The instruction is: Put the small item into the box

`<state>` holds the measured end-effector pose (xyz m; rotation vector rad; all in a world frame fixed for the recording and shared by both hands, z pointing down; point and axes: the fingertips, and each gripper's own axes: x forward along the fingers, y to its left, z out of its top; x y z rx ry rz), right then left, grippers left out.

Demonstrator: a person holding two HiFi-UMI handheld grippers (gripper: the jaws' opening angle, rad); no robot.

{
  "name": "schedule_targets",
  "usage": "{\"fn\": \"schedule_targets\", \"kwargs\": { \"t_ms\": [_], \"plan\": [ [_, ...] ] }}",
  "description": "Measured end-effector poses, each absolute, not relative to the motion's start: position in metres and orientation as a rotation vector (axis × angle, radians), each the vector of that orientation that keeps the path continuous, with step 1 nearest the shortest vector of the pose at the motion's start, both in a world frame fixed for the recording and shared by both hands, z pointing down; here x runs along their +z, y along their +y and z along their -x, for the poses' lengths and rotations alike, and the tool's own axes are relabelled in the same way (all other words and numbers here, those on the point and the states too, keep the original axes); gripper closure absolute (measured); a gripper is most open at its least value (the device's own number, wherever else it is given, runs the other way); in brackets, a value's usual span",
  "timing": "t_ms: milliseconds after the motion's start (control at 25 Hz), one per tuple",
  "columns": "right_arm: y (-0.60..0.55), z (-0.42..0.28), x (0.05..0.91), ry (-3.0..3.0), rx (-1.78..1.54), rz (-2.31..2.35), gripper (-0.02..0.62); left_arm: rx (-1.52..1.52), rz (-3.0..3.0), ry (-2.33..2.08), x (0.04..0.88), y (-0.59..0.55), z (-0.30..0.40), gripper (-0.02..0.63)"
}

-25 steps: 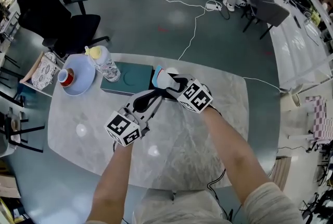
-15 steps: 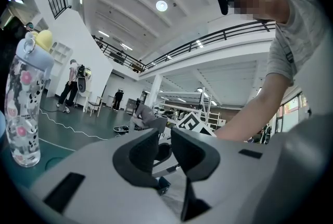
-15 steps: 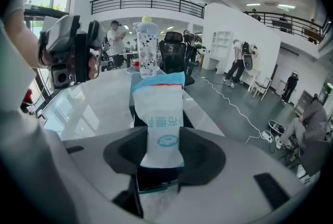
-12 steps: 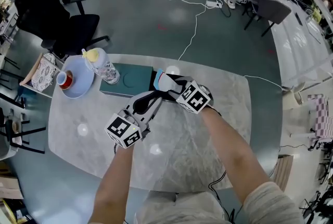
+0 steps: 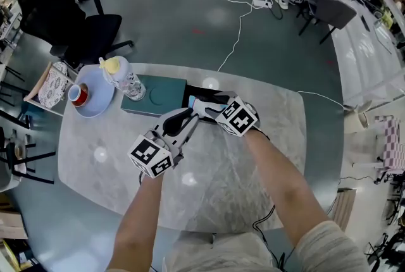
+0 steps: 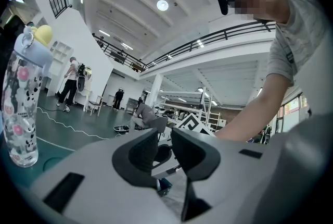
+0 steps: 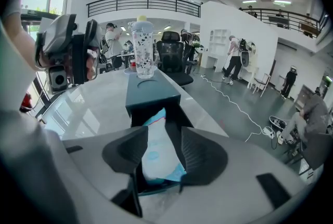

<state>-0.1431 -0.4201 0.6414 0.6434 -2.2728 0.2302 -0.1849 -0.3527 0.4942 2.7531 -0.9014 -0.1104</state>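
Between the pads of the right gripper (image 7: 164, 151): the small item (image 7: 155, 158), a soft white packet with pale blue print and a crinkled blue edge. The jaws are spread to their widest and have just been opening. The packet sits in the gap, but the pads do not look to press on it. It lies lengthwise in the black tray (image 7: 174, 113) that stands open at the end of the box (image 7: 151, 94) nearest this gripper, directly under and ahead of the jaw tips.

My reading is that this is the let-go. The gripper is angled down into the tray so the packet settles rather than drops.

Box: long, teal, matte and hard-edged, with a shallow round recess in the lid beyond the tray. At its far end from the right gripper stands a clear plastic bottle (image 7: 142, 46) with a printed pattern and a yellow knob on the cap.

Left gripper (image 5: 188, 117): just beside the right one, on its left, lying level. Its jaws are a little apart with nothing between them. It seems parked to keep clear, perhaps ready to push the tray home.

Table (image 5: 253, 157): grey marbled top, glossy, throwing back the ceiling lights. A blue plate (image 5: 95, 105) bearing a red cup (image 5: 79, 95) sits well off to the left gripper's left, past the bottle.
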Motion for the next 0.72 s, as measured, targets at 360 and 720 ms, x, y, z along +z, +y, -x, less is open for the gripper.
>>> {"fn": "schedule_targets", "kwargs": {
  "t_ms": [360,720],
  "plan": [
    [-0.419,0.141,0.63,-2.311,0.248,-0.674,0.383,-0.123,-2.76,-0.895,0.488,-0.355,0.182,0.528],
    [-0.41,0.145,0.612,-2.369,0.271,-0.703,0.383,-0.137,-2.767,-0.893,0.481,-0.354,0.179,0.528]
  ]
}}
